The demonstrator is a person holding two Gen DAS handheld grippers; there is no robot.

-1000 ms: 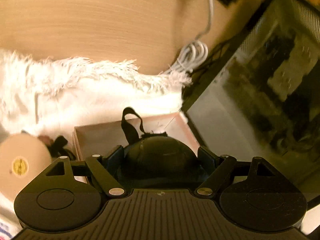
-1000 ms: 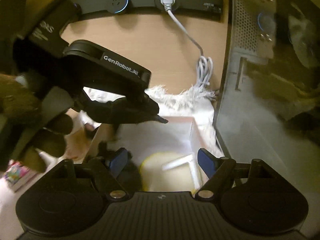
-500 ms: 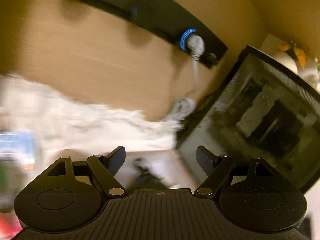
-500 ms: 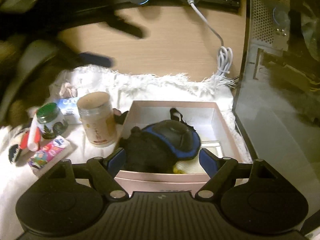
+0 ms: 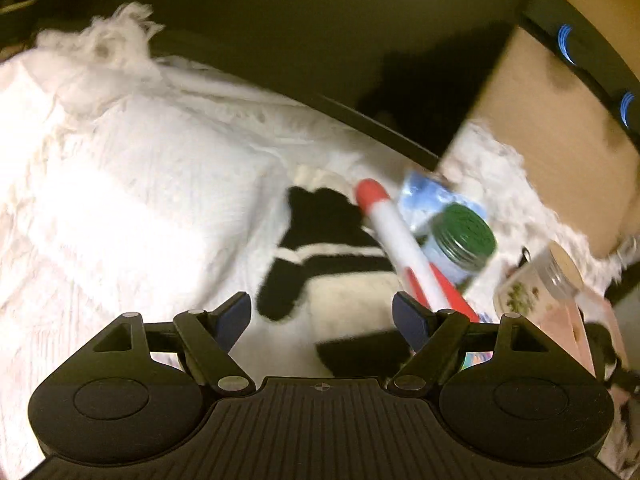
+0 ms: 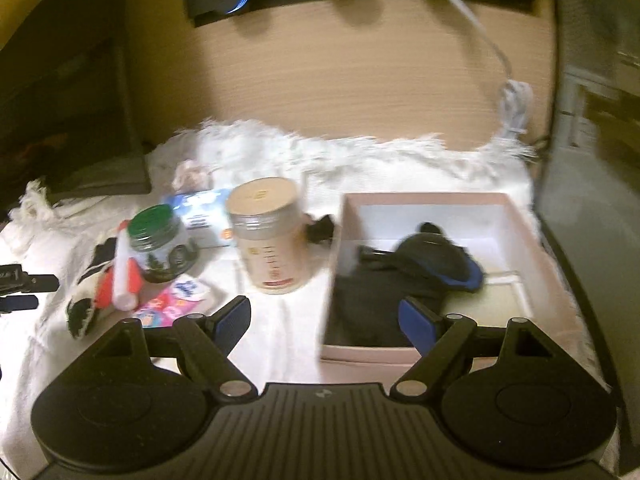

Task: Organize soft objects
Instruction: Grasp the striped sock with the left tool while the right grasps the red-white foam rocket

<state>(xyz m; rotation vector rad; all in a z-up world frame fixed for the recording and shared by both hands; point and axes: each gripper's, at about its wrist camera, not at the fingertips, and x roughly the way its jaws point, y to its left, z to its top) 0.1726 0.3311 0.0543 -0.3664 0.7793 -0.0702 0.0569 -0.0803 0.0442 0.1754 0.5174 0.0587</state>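
The left gripper (image 5: 322,310), jaws wide and empty, is heading for a black-and-white soft toy (image 5: 320,256) lying at centre frame on the white fringed blanket (image 5: 120,200); fetching the next soft item appears to be the step in hand. A red-and-white tube (image 5: 404,248) is lying across the toy's right side, touching a green-lidded jar (image 5: 464,240) (both likely to snag a grab); the next move calls for closing on the toy's free left end. In the right wrist view, the right gripper (image 6: 324,320) is hovering wide and empty; the pink box (image 6: 424,200) at right is already holding dark soft items (image 6: 404,276); a tan-lidded jar (image 6: 268,236) is standing just left of it.
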